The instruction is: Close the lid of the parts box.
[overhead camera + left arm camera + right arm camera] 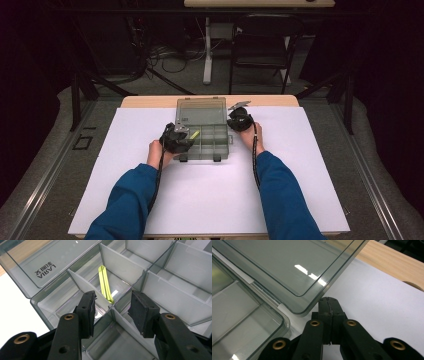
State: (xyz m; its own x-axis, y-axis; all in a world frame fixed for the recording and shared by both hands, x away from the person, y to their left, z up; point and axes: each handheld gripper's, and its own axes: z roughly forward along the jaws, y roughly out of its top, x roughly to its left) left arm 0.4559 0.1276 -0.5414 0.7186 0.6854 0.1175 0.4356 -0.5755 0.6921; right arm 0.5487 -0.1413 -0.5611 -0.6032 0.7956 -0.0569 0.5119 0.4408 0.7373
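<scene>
Two forearms in blue sleeves come in from the bottom of the high view and reach forward over the worktop (210, 200), one on each side of a clear compartment box (202, 142) that stands open near the far edge. The worktop is covered by a white sheet, a strip of light wood shows behind it, and beyond that the room is dark, with a grey floor, a black chair (260, 45), a white post and loose cables. The box has its lid (201, 111) folded back toward the far side, and grey dividers cut the base into several compartments. The left gripper (176, 137) rests at the left side of the box, tilted down over the compartments; in the left gripper view its jaws stand apart over a divider crossing and hold nothing. A yellow-green rubber band (105, 285) lies flat in the compartment just beyond these jaws, one end against the corner of the dividers. The right gripper (240, 120) is at the right side of the box, near the lid's corner; its jaws are pressed together with nothing between them, and their tip is just under the rounded corner of the lid, though I cannot tell if they touch. Wide bare white surface lies left, right and in front of the box.
</scene>
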